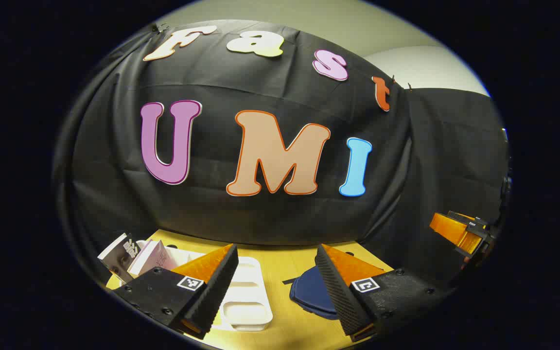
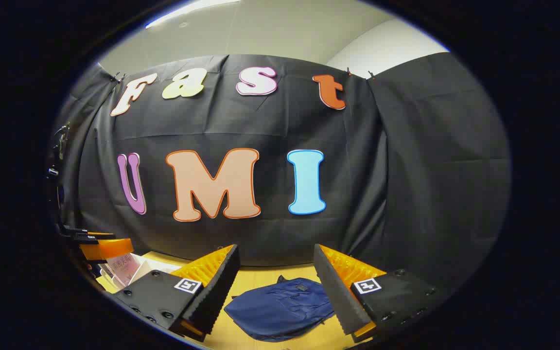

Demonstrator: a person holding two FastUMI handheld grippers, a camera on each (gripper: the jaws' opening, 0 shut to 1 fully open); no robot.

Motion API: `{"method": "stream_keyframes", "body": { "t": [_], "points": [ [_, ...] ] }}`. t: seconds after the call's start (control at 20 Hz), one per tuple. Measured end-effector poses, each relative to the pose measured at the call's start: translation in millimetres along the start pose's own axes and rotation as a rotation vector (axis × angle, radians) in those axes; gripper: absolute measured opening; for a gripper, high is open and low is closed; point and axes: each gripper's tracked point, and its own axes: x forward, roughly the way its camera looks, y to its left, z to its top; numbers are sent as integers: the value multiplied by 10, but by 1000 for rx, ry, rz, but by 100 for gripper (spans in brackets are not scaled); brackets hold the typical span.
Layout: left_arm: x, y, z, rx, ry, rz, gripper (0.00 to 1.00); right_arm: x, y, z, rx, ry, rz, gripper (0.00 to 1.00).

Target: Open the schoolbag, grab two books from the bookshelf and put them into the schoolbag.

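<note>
A dark blue schoolbag (image 2: 280,306) lies flat on the yellow table (image 2: 260,279), right ahead of my right gripper (image 2: 276,255), which is open and empty above it. In the left gripper view the schoolbag (image 1: 311,294) lies just inside the right finger of my open left gripper (image 1: 277,253). Books (image 1: 136,255) stand leaning in a white rack (image 1: 246,296) at the left, behind the left finger. The right gripper (image 1: 462,231) hangs in the air at the far right of the left gripper view. The left gripper (image 2: 97,248) and a pink book (image 2: 124,267) sit at the left edge of the right gripper view.
The black cloth wall (image 1: 270,146) closes off the back of the table (image 1: 280,262) in both views. The white rack's front compartments (image 1: 243,311) lie low on the table between the books and the bag.
</note>
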Motion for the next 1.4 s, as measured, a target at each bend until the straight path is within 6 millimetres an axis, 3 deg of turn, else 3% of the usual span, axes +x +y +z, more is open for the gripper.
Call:
{"method": "stream_keyframes", "body": {
  "t": [0.6,0.65,0.7,0.9,1.4],
  "points": [
    [66,-106,-212,-91,66,-41,94,-108,29,-51,-58,10,-7,100],
    [51,-126,-210,-96,68,-46,90,-118,46,-49,-60,11,-7,100],
    [50,-135,-211,-98,70,-49,94,-130,65,-49,-62,12,-5,98],
    [23,-124,-270,-81,83,-52,94,-165,99,-75,-63,23,11,98],
    [33,-242,-371,3,121,-70,94,-176,-59,-263,-78,81,-27,98]
  ]
}}
